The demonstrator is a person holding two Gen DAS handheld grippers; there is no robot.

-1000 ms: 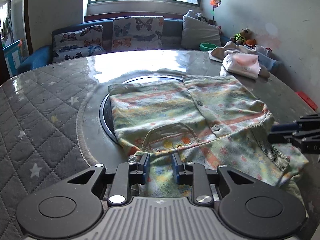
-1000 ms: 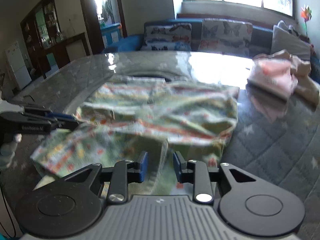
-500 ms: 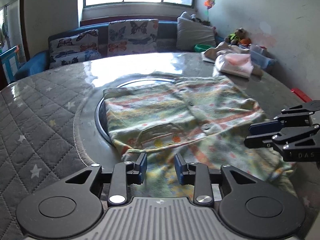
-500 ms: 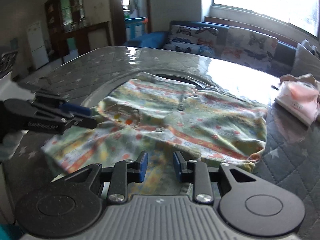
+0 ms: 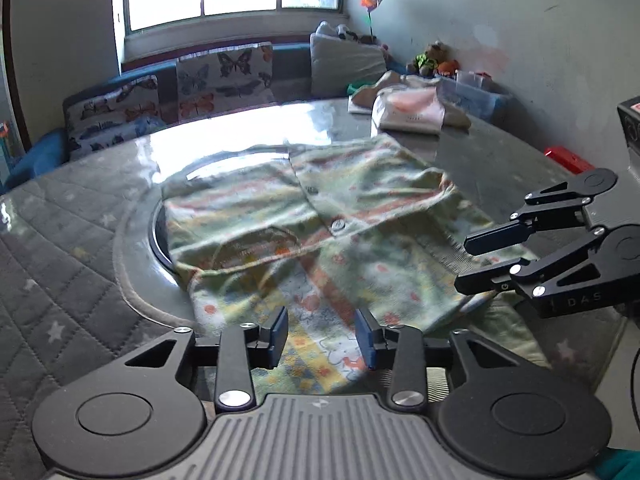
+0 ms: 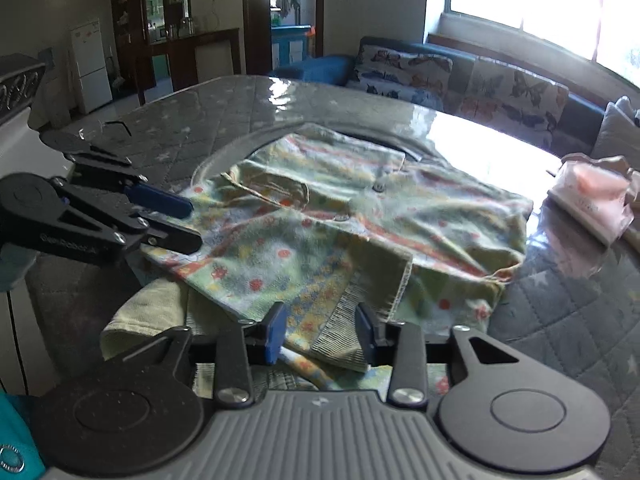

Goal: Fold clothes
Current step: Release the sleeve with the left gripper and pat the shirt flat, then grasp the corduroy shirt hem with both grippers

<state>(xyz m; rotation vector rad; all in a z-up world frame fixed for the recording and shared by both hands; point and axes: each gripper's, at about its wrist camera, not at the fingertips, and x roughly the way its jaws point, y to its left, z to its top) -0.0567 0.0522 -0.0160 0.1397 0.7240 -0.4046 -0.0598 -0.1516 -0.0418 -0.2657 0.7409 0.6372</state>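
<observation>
- Both grippers stand with their jaws wide apart and hold nothing: the left gripper (image 5: 322, 334) hangs over the near hem of the garment (image 5: 320, 220), and the right gripper (image 6: 320, 334) hangs over a ribbed cuff (image 6: 340, 344) at the near right side of it.
- From the left gripper outward, the garment lies straight ahead on the table (image 5: 60, 240), with its button line running away from the tool toward the window; so the long axis goes near to far, not across.
- From the right gripper outward, a sleeve lies folded over the body of the garment, and the cuff end reaches down between the blue pads.
- The right gripper is the nearer one to that cuff; the left gripper is nearer to the hem and the left edge. A coming grasp on either one would need only a short move forward and down.
- A folded pink cloth (image 5: 412, 110) sits well apart, at the far right of the table.
- Compared with one second ago, both pairs of jaws are now wider, and both tools have pulled back and up from the cloth. The sleeve is laid more over the body than before.
</observation>
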